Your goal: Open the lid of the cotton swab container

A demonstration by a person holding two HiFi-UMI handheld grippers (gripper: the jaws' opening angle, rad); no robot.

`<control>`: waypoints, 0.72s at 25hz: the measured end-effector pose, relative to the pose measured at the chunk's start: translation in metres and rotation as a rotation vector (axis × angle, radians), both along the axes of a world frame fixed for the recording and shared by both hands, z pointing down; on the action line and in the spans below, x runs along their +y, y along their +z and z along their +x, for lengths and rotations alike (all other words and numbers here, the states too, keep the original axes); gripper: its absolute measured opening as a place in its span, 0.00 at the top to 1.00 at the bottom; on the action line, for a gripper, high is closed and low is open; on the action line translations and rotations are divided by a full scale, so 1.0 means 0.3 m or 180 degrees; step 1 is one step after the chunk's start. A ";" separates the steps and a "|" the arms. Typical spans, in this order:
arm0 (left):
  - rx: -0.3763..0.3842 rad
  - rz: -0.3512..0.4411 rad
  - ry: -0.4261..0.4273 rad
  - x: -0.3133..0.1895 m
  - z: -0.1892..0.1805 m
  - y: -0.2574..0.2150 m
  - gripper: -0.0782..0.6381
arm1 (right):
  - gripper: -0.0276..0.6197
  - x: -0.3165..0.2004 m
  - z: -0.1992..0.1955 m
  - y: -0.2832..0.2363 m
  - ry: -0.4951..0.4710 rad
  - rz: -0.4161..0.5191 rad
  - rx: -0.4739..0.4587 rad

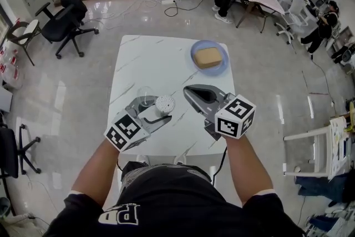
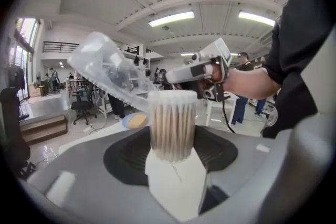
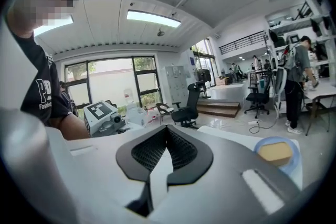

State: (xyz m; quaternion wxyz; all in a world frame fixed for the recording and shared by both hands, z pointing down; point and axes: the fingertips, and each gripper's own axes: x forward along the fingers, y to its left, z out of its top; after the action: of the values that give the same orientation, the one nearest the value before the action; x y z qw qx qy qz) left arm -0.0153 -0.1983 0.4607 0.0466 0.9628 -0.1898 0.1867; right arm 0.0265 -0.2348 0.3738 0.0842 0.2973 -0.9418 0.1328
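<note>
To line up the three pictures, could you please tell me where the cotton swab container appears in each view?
Head view: cotton swab container, lower centre, in the left gripper.
Left gripper view: dead centre, between the jaws.
Right gripper view: too small to pick out for sure.
Shared landmark: the blue plate, seen in all three.

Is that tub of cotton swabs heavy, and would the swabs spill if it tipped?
Probably light: the cotton swab container is thin clear plastic packed with swabs. Its lid stands open, so tipping would likely spill them. Tall and narrow, it may topple easily.
</note>
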 end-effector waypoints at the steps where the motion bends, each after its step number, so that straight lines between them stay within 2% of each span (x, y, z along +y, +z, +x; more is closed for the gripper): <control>1: 0.0056 0.0014 -0.0120 -0.023 -0.023 -0.009 0.46 | 0.95 -0.006 0.017 0.005 0.0108 0.0000 -0.0029; 6: 0.0350 0.0123 -0.0616 -0.086 -0.124 -0.049 0.46 | 0.96 -0.003 0.087 0.053 0.0522 -0.0017 -0.0033; 9: 0.0380 0.0213 -0.0759 -0.087 -0.161 -0.047 0.46 | 0.96 0.009 0.125 0.090 0.0734 0.0034 0.0050; 12: 0.0401 0.0195 -0.0946 -0.095 -0.207 -0.028 0.46 | 0.96 0.024 0.152 0.128 0.0903 0.0079 0.0134; 18: 0.0370 0.0180 -0.1170 -0.088 -0.293 -0.006 0.46 | 0.96 0.074 0.195 0.193 0.1065 0.0126 0.0296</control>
State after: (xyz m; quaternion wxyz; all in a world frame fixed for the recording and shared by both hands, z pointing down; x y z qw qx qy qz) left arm -0.1032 -0.2246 0.4589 0.0636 0.9220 -0.3646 0.1137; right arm 0.0849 -0.2126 0.4316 0.0985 0.4573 -0.8767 0.1125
